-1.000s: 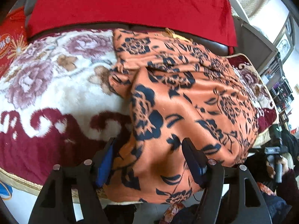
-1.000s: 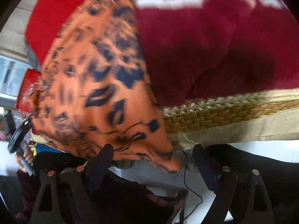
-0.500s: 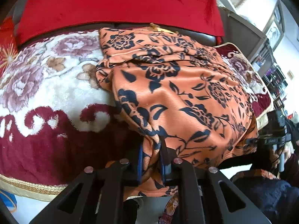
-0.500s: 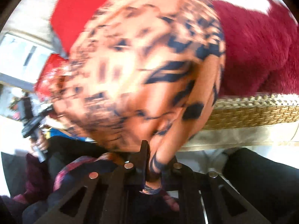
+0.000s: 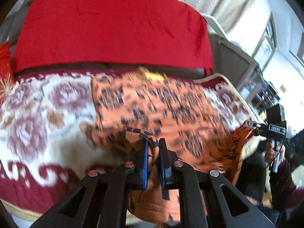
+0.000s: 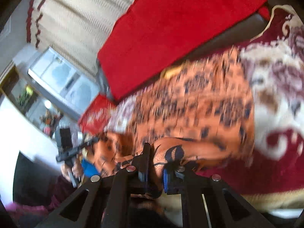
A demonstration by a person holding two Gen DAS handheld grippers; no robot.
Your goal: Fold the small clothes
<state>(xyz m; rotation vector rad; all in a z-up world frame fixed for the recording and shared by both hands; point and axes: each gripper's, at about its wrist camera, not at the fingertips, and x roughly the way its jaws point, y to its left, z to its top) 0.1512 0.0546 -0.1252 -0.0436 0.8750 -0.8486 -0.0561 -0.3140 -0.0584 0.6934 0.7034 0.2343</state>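
An orange garment with dark blue flowers lies on a flowered blanket over a sofa seat; it also shows in the right wrist view. My left gripper is shut on its near left edge and holds that edge lifted. My right gripper is shut on the near right edge of the same garment. The right gripper also shows at the far right of the left wrist view, pinching the cloth. Both views are blurred by motion.
A white, maroon and pink flowered blanket with a woven gold border covers the seat. A red cover drapes the sofa back. A red cushion lies at the left. Curtains and furniture stand behind.
Both grippers closed on the garment's near edge from open, then lifted it and moved it toward the sofa back. The views now tilt upward and blur.
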